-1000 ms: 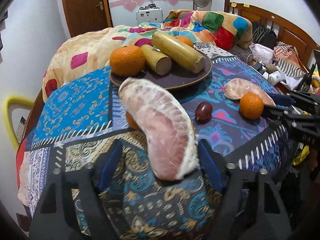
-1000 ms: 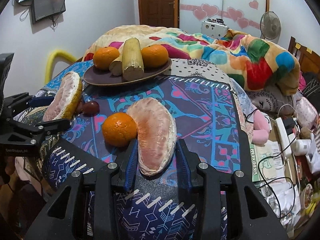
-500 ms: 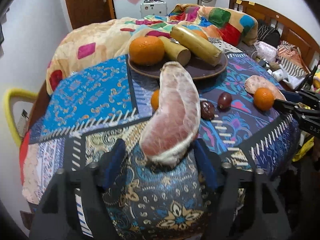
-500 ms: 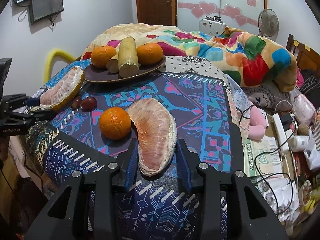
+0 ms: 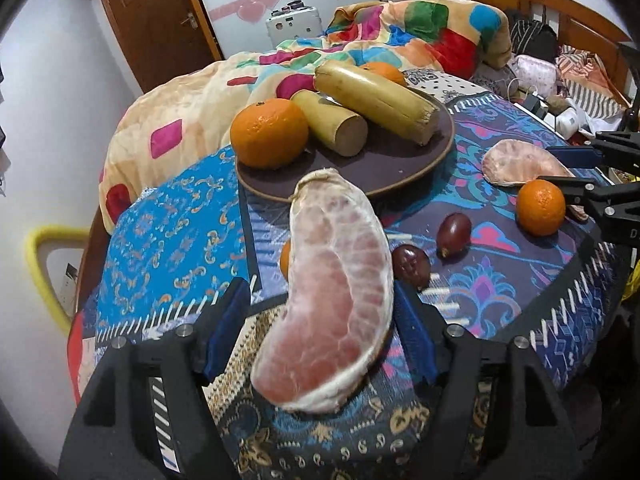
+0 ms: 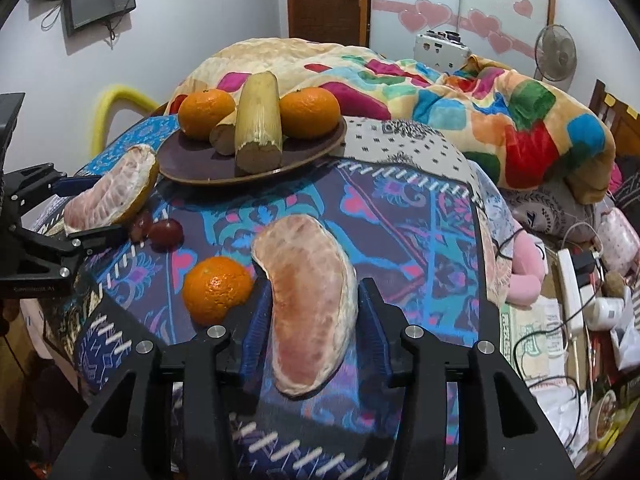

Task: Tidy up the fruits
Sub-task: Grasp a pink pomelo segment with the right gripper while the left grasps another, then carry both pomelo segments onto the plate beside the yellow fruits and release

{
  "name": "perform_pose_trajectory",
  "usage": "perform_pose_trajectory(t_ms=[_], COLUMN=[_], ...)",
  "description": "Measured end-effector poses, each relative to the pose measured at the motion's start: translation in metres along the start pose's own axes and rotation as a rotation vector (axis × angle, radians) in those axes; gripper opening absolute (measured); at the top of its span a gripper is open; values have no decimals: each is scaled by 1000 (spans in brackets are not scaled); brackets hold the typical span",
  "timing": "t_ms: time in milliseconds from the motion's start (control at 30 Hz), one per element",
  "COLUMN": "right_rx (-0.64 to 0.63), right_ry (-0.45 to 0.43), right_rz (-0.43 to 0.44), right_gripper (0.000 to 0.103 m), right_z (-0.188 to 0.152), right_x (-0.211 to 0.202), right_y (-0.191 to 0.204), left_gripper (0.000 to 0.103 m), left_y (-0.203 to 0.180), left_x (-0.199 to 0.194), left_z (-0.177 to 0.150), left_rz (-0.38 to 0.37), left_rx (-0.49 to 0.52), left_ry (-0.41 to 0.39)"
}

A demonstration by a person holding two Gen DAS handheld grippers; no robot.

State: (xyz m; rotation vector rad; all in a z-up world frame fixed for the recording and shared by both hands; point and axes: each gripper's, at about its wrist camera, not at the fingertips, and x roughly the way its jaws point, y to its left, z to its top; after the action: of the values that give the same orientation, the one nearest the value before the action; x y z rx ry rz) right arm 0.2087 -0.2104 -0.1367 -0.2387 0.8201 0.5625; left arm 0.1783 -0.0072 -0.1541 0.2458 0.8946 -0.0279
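**Now the right hand is letting go of its pomelo slice**

Closest to me, the right gripper (image 6: 314, 320) is easing its fingers apart. A second ago they sat snug on the pomelo slice (image 6: 312, 312). Now a thin gap shows on both sides, and the slice lies flat on the desk (image 6: 400, 220), between the fingers but not pinched. It looks like a put-down rather than a pick-up, so this piece seems to be staying near the front edge for the moment.

The left gripper (image 5: 320, 316) has its fingers wide around the second slice (image 5: 336, 300), which has swung round between them since a second ago. One finger is against it and cloth shows on the other side, so I cannot tell if it is truly gripped.

Just beside the released slice sits a loose orange (image 6: 218, 290), and a little further back are two grapes (image 6: 166, 234). Beyond them the plate (image 6: 188, 172) holds two oranges (image 6: 206, 112) and the cane pieces (image 6: 258, 120), with room at the front. The slices, the loose orange and the grapes are not yet on it, so most of the sorting is still to do.
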Motion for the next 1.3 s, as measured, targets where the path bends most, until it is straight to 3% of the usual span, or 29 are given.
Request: perform_pose_trajectory(t_ms=[167, 267, 533, 867, 1300], right_rx=[12, 28, 24, 89, 88], right_ry=[6, 6, -20, -71, -182], right_rz=[28, 48, 34, 41, 31], right_gripper=[41, 41, 39, 39, 39], right_z=[6, 7, 0, 6, 35], right_x=[7, 8, 1, -13, -33], right_y=[-6, -10, -8, -20, -11], left_gripper=[71, 54, 49, 47, 47], left_y=[2, 2, 1, 21, 47], left_x=[3, 4, -2, -22, -43], left_z=[6, 6, 4, 6, 38], left_rz=[-3, -14, -12, -75, -105], left_rx=[-15, -19, -23, -104, -180], left_ry=[-8, -4, -17, -66, -170])
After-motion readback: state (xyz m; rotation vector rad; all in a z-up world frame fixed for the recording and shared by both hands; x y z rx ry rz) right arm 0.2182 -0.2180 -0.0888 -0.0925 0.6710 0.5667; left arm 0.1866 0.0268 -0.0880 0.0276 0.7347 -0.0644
